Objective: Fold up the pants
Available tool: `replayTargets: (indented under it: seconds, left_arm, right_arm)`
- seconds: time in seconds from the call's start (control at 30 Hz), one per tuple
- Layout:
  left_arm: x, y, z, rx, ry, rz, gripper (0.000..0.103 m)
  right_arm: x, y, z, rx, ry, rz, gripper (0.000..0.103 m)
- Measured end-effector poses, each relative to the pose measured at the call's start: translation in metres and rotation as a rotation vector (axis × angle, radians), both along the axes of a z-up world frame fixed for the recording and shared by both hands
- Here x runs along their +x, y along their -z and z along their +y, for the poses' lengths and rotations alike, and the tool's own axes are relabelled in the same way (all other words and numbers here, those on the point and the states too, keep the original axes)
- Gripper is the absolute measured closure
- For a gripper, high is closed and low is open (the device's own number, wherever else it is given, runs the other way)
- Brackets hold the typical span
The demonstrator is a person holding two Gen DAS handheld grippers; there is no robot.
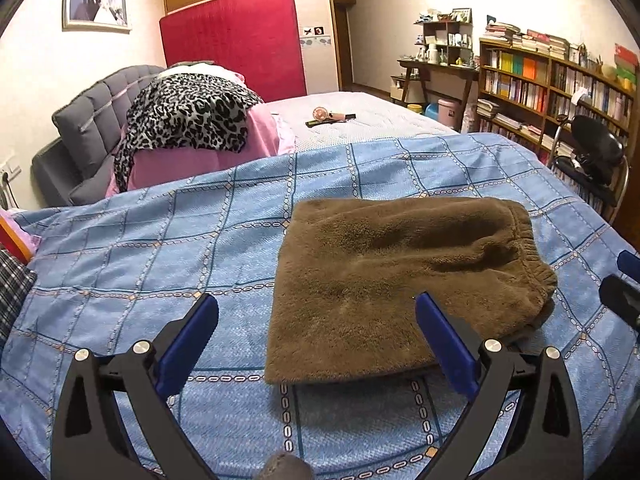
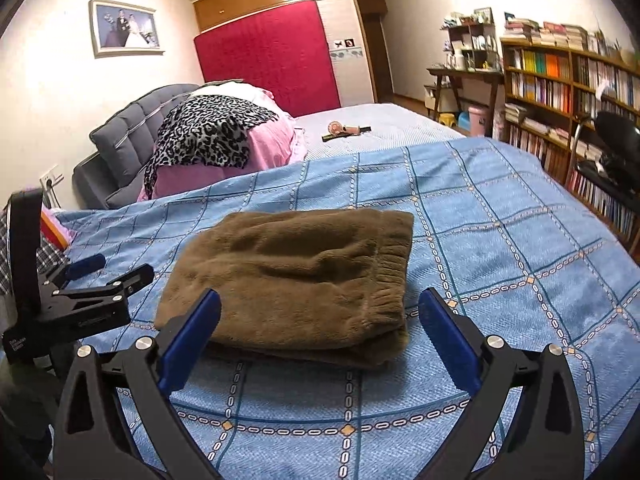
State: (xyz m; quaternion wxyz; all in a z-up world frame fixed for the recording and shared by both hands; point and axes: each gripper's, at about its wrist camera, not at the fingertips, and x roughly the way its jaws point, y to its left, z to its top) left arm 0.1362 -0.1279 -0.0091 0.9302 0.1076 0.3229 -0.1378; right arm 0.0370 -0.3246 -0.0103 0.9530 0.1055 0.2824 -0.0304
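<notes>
The brown fleece pants lie folded into a compact rectangle on the blue checked bedspread, elastic waistband at the right end. They also show in the right wrist view. My left gripper is open and empty, hovering just before the near left part of the pants. My right gripper is open and empty, just before the near edge of the pants. The left gripper also shows at the left of the right wrist view, and the right gripper's tip at the right edge of the left wrist view.
A pink quilt with a leopard-print cloth lies by the grey headboard. A small fan and dark items lie on the far bed. Bookshelves and a black chair stand at the right. Checked cloth lies at the left edge.
</notes>
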Motion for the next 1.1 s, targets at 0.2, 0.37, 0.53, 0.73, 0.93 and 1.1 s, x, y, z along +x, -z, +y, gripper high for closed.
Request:
replayTargets:
  seconds: [0.2, 0.37, 0.53, 0.73, 0.93, 1.1]
  left_arm:
    - [-0.014, -0.003, -0.005, 0.045, -0.013, -0.021, 0.005]
    - [-0.023, -0.002, -0.008, 0.033, 0.009, -0.012, 0.005]
    - [-0.025, -0.001, -0.010, 0.027, 0.016, -0.006, 0.005]
    - [-0.028, -0.001, -0.011, 0.027, 0.024, -0.006, 0.005]
    - [-0.030, 0.000, -0.010, 0.014, 0.032, -0.014, 0.005]
    - [-0.034, 0.000, -0.010, 0.012, 0.037, -0.043, 0.005]
  right_arm:
    - [-0.005, 0.003, 0.016, -0.012, -0.021, 0.007, 0.003]
    - [-0.008, 0.008, 0.025, -0.031, -0.022, 0.015, 0.003]
    - [-0.014, 0.004, 0.030, -0.071, -0.016, 0.004, 0.003]
    - [-0.016, 0.002, 0.032, -0.075, -0.012, -0.003, 0.003]
    - [-0.015, 0.006, 0.033, -0.086, -0.017, 0.012, 0.003]
    - [-0.012, 0.011, 0.031, -0.081, -0.008, 0.027, 0.003]
